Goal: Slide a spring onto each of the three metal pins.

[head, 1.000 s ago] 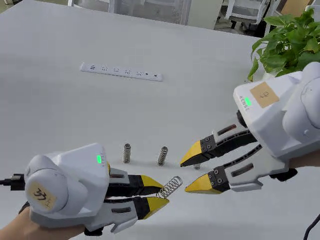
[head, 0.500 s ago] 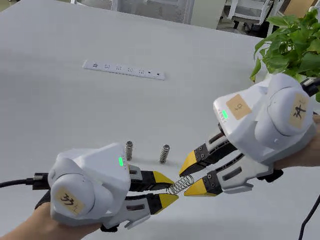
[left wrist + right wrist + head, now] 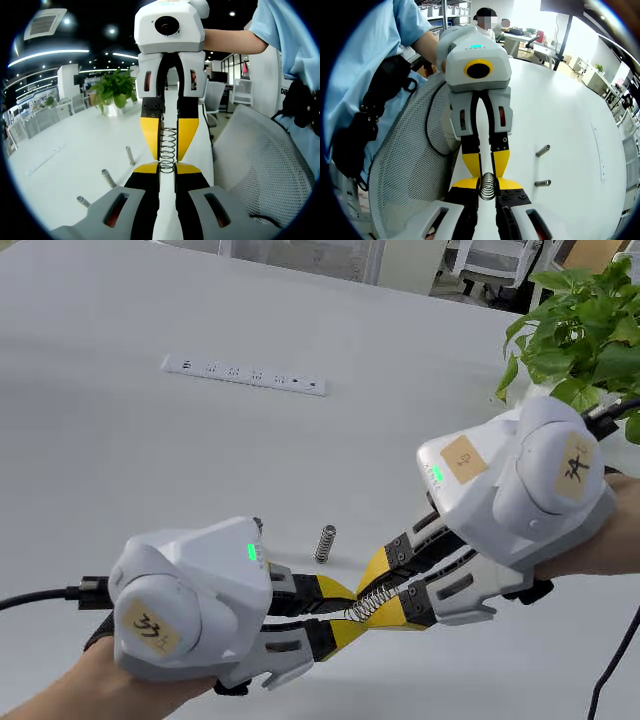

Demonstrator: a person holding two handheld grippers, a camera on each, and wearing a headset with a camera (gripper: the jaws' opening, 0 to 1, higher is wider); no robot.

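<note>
- Spring (image 3: 368, 603) is off the table (image 3: 150, 460), held in the air between the two tools and just in front of the pins.
- Left hand-held gripper (image 3: 342, 610) has its jaws drawn almost together on one end of the coil. In the left gripper view the yellow tips pinch the spring's lower end while the rest stands free beyond them.
- Right hand-held gripper (image 3: 385, 592) meets it tip to tip, its jaws narrowed onto the free length so that the coils touch both pads. How firmly it squeezes I cannot tell.
- My reading is that this is a hand-over: the spring is gripped at both ends so that one tool can take a better hold on it.
- That better hold would probably leave an open end clear to go over a pin.
- The pins are the only things here that hold anything.
- The left gripper view shows a bare pin (image 3: 130, 155) standing upright.
- Beside it are a loaded pin (image 3: 108, 178) and a second loaded pin (image 3: 83, 201), each with a spring seated around it.
- The task therefore looks two-thirds done, with this spring meant for the bare pin.
- A power strip (image 3: 243, 376) and a plant (image 3: 580, 330) sit well apart from the work.
</note>
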